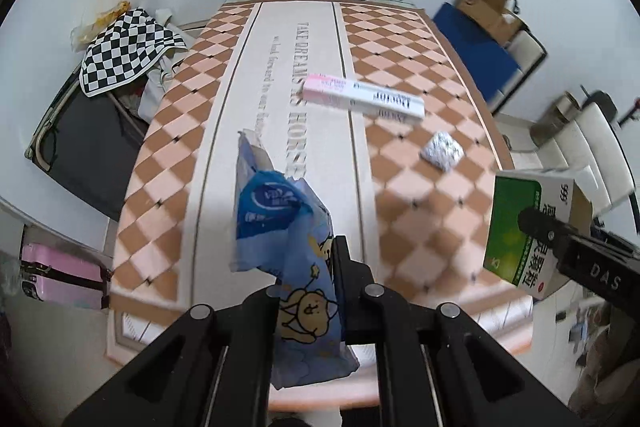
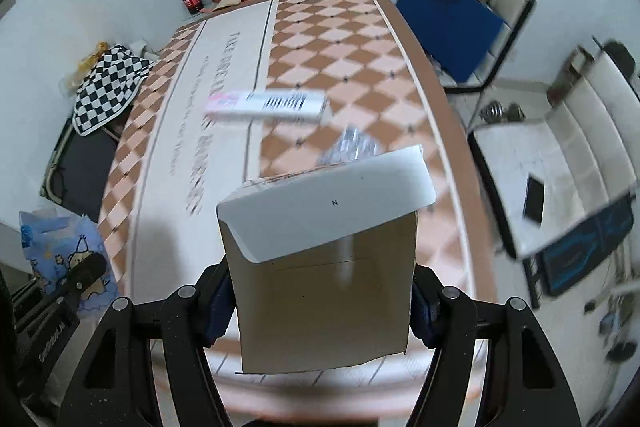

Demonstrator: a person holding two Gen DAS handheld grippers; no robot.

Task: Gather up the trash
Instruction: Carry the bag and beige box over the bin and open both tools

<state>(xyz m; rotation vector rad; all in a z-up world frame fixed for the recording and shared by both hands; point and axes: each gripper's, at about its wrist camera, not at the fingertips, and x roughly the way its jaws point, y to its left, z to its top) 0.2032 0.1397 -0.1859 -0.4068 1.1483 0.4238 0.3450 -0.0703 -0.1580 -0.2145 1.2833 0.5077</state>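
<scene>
Two handheld grippers hang above a table [image 1: 404, 187] covered in a peach and brown diamond-patterned cloth. The left gripper [image 1: 306, 291] is clamped tight on a crumpled blue plastic wrapper [image 1: 280, 223] printed with a cartoon bear, which dangles from its fingers. The right gripper [image 2: 322, 291] holds a small cardboard box [image 2: 324, 291] between its pads, the jaws spread wide across the box, whose white top flap hangs open; from the left camera the same box shows a green and white face. Still lying on the cloth are a long pink and white carton [image 1: 362, 101] near the middle and, just beyond it toward the right edge, a small silvery foil piece [image 1: 442, 150]. Both hands look to be carrying their loads away; to do this well, keep both grips firm, hold the box level so the loose flap does not snag, and release only once over the bin, which no view shows. Readable writing: the cloth's centre stripe says "TAKE DREAMS AS HORSE", the box shows "999" with Chinese characters, the right gripper's side reads "DAS", and the flap carries a small "N"; the carton's print is too blurred to read
</scene>
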